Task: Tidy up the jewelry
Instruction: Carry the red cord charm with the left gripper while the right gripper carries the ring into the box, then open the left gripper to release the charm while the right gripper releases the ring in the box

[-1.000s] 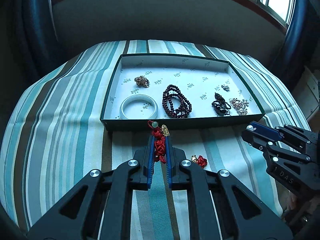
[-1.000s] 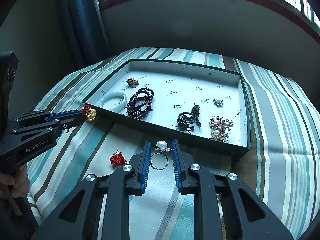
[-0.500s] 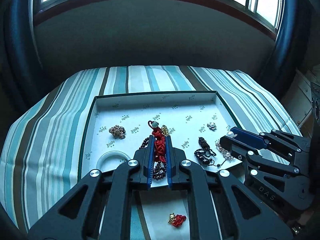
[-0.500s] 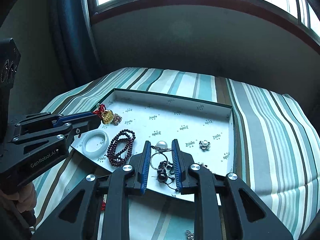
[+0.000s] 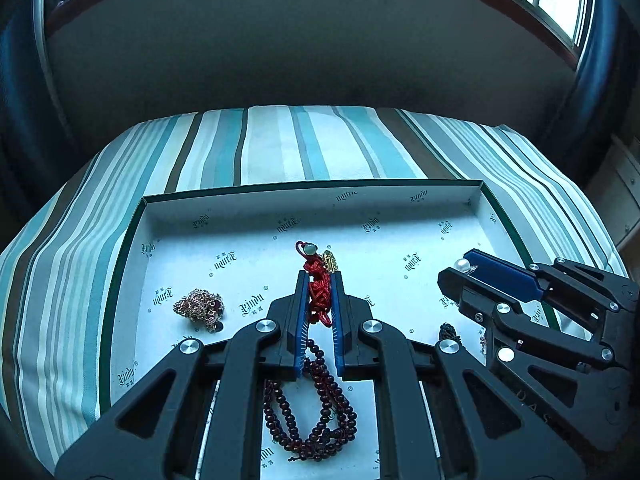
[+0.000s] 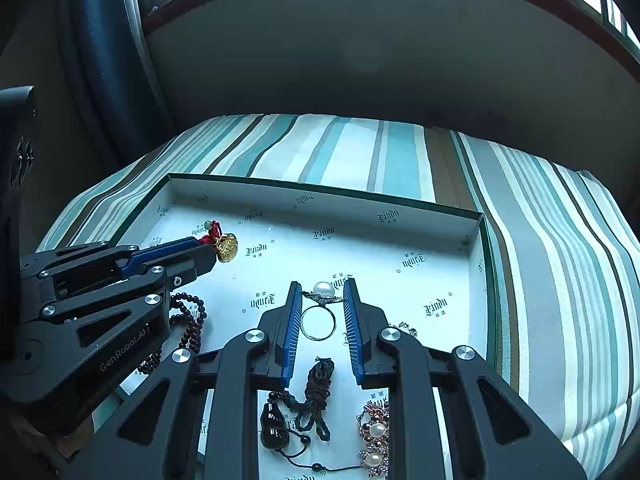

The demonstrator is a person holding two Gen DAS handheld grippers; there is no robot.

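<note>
Left gripper [image 5: 319, 294]: clamped on a red cord charm [image 5: 318, 286], held above the middle of the box [image 5: 304, 190].
Right gripper [image 6: 319, 300]: pinching a pearl ring [image 6: 319, 312] by its setting, over the box's right half.
Charm direction: long axis runs along the fingers, green bead and gold pendant pointing to the far wall.
Ring direction: pearl points far, band hangs toward the near side.
Doing it well: lower each piece onto bare lining before opening, away from the bead necklace [image 5: 308, 412] and black cord pendant [image 6: 296, 404], to avoid tangles.
Setting: striped cloth [image 5: 280, 144] under the box.
</note>
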